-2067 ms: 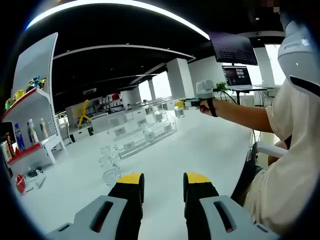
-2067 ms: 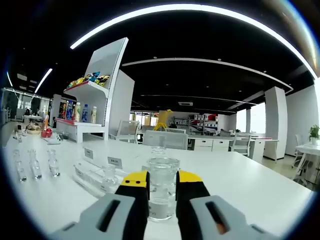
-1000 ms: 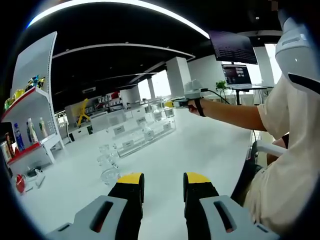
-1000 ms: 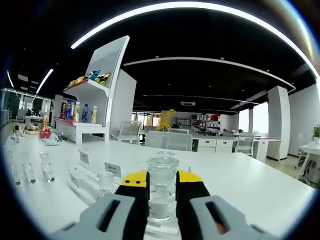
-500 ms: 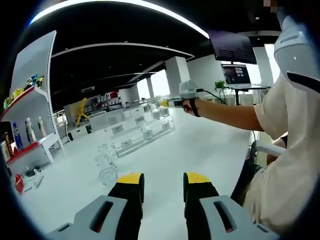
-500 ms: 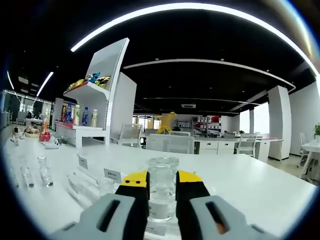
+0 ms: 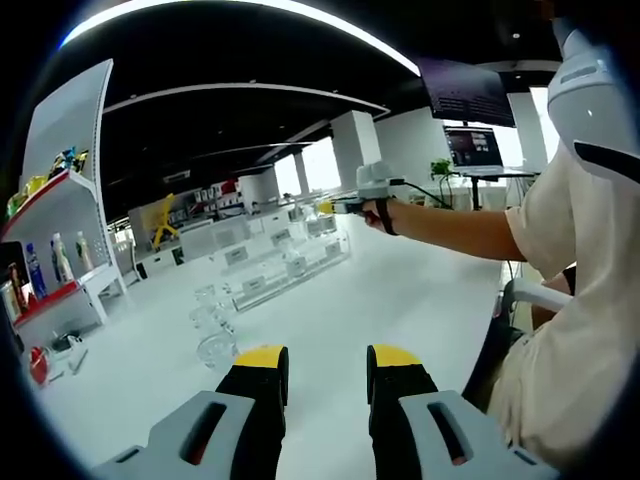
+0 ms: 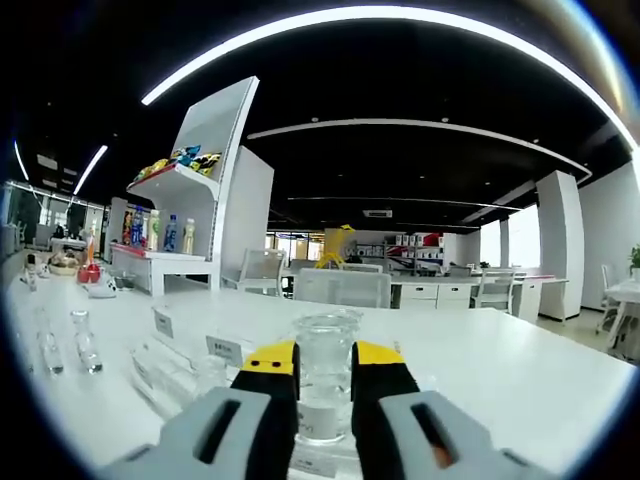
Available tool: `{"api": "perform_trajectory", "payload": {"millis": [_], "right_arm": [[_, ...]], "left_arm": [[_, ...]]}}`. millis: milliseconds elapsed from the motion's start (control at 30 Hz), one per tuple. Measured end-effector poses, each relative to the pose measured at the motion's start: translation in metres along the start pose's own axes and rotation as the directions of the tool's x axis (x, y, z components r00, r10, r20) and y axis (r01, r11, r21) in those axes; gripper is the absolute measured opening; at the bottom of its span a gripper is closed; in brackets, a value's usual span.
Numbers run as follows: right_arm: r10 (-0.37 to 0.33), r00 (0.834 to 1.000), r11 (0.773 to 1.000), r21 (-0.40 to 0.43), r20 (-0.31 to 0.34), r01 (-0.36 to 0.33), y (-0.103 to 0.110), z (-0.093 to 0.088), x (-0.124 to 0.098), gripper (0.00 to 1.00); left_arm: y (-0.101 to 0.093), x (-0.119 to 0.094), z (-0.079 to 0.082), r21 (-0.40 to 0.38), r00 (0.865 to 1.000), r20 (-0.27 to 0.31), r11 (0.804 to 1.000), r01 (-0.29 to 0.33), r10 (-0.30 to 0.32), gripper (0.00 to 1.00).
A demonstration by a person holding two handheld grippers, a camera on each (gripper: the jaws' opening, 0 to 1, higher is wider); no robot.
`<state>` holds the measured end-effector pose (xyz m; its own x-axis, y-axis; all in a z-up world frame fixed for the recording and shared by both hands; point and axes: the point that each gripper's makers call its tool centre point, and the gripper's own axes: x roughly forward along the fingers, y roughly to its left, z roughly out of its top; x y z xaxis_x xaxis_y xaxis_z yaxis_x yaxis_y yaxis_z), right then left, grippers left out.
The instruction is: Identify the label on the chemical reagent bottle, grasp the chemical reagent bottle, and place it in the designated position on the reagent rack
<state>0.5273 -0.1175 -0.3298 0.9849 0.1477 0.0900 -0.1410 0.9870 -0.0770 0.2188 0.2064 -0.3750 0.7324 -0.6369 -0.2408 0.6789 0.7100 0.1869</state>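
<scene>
Right gripper pinches the clear reagent bottle between its jaws, just above the clear rack; left gripper idles spread over the white table. I'd lower it upright into the labelled slot before releasing.

Left gripper jaws parted, nothing between, above white table. Clear reagent rack ahead; small glass bottles near it. Right gripper at rack's far end, arm outstretched. Shelf unit left.
</scene>
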Motion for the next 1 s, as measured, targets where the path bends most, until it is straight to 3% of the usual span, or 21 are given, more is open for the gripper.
{"api": "perform_trajectory", "payload": {"millis": [1000], "right_arm": [[0.022,1.0,1.0,0.018,0.011,-0.023,0.01,-0.017,0.013,0.17]], "left_arm": [[0.001,0.007,-0.006,-0.008,1.0,-0.02,1.0,0.005,-0.006,0.32]]}}
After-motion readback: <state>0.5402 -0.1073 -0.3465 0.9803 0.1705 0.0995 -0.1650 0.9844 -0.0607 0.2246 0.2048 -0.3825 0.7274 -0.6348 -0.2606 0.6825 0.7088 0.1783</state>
